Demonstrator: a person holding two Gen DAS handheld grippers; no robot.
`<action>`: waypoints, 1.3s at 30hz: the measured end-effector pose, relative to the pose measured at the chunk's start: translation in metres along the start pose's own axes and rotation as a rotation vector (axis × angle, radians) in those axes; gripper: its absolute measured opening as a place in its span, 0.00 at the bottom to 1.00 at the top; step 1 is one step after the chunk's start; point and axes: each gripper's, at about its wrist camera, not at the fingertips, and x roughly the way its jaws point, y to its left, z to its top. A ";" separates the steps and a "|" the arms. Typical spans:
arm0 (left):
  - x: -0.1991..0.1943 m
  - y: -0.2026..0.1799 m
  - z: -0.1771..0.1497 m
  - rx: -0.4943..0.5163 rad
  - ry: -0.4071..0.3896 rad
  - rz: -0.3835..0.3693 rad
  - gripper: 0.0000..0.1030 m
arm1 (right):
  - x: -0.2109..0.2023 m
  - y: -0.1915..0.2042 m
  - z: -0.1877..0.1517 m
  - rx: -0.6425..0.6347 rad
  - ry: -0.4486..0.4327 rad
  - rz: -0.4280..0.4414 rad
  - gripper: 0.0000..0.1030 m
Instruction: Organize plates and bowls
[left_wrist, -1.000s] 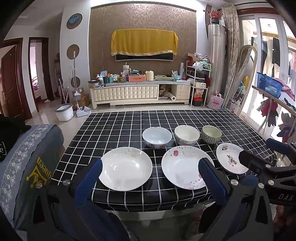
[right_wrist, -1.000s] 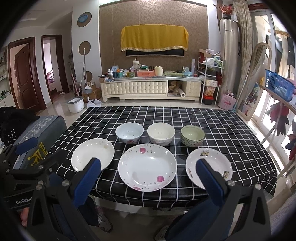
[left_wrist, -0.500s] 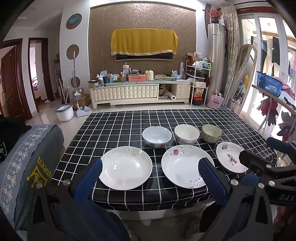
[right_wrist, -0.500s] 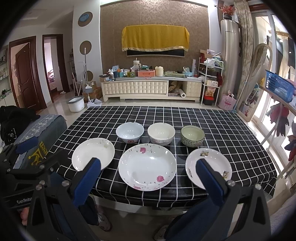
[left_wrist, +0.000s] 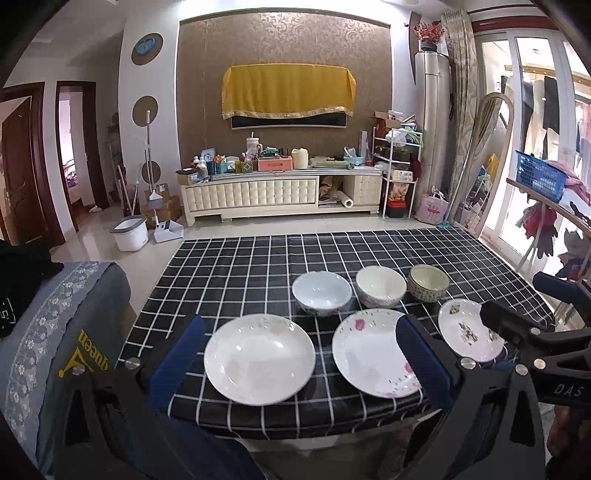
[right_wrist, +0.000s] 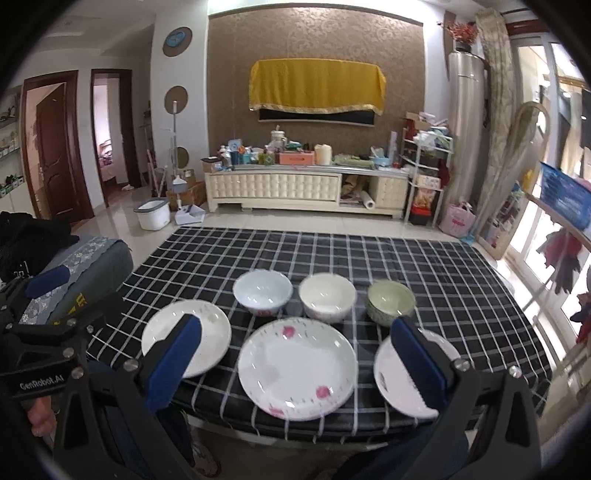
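Note:
Three plates lie along the front of a black checked table: a plain white plate, a pink-flowered plate, and a small patterned plate. Behind them stand a white bowl, a cream bowl and a green bowl. My left gripper is open and empty, short of the front edge. My right gripper is open and empty, also short of the front edge.
A grey upholstered seat stands left of the table. A drying rack with clothes is at the right. A cluttered TV cabinet and a white bucket stand beyond the table.
The right gripper has moved forward and slightly right toward the table; the plates look larger in its view. The left gripper has barely moved.

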 end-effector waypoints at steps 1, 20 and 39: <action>0.005 0.005 0.005 -0.004 0.005 0.006 1.00 | 0.008 0.003 0.004 -0.005 0.011 0.017 1.00; 0.134 0.118 -0.010 -0.215 0.276 0.045 1.00 | 0.187 0.085 -0.003 -0.098 0.345 0.211 1.00; 0.234 0.156 -0.088 -0.281 0.552 0.036 0.60 | 0.269 0.105 -0.052 -0.173 0.545 0.189 0.67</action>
